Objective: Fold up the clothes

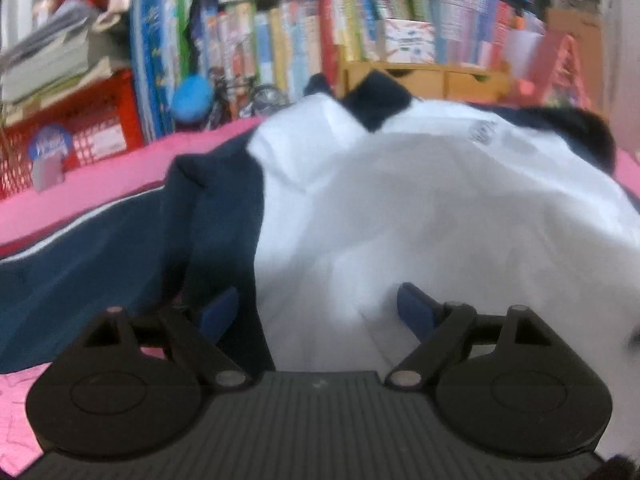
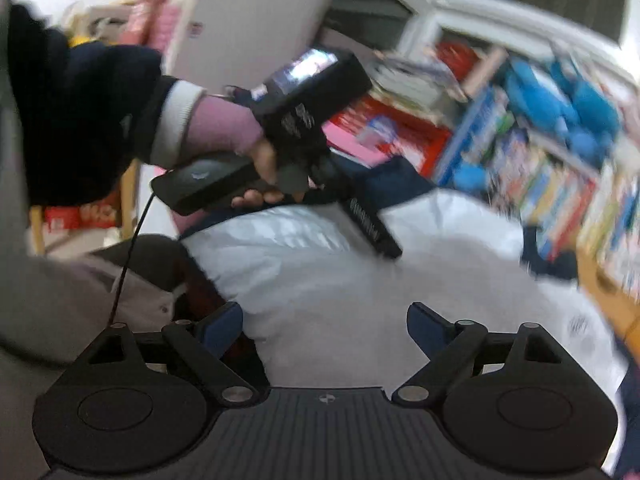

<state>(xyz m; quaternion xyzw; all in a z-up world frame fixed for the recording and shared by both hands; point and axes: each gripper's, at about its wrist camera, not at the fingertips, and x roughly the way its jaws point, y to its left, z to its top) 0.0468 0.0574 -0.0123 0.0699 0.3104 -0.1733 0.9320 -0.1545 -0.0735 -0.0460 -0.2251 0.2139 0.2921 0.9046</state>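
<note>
1. the white and navy blue fabric garment [image 1: 400,208] lies spread and rumpled on the pink cloth-covered surface [image 1: 100,184]; its navy collar points toward the far edge, where a crowded bookshelf of colourful books [image 1: 280,40] stands, and a navy sleeve with a thin white stripe [image 1: 80,256] trails off toward the left edge.
2. the left gripper [image 1: 316,312] hangs low over the near part of the garment, its blue-padded fingers [image 1: 416,310] spread wide; one sits over the navy side panel, the other over the white body. nothing is pinched between them.
3. the right gripper [image 2: 324,328] has its fingers spread too, over the white cloth near the near edge, holding nothing. in its view the person's left hand [image 2: 264,168] carries the other gripper above the garment.
4. both views are blurred, so whether any pad brushes the fabric cannot be told.
5. judged from this, the step in hand is choosing grasp points for a fold; the garment looks unfolded as yet.
6. to do it well: smooth the rumpled white front first, then take a single layer at matching points on each side, near the seam where navy meets white.
7. close fully on the cloth before lifting, and carry both sides together so the fold line stays straight.
8. the loose sleeve could drag and twist the fold; tuck it inward first.
</note>
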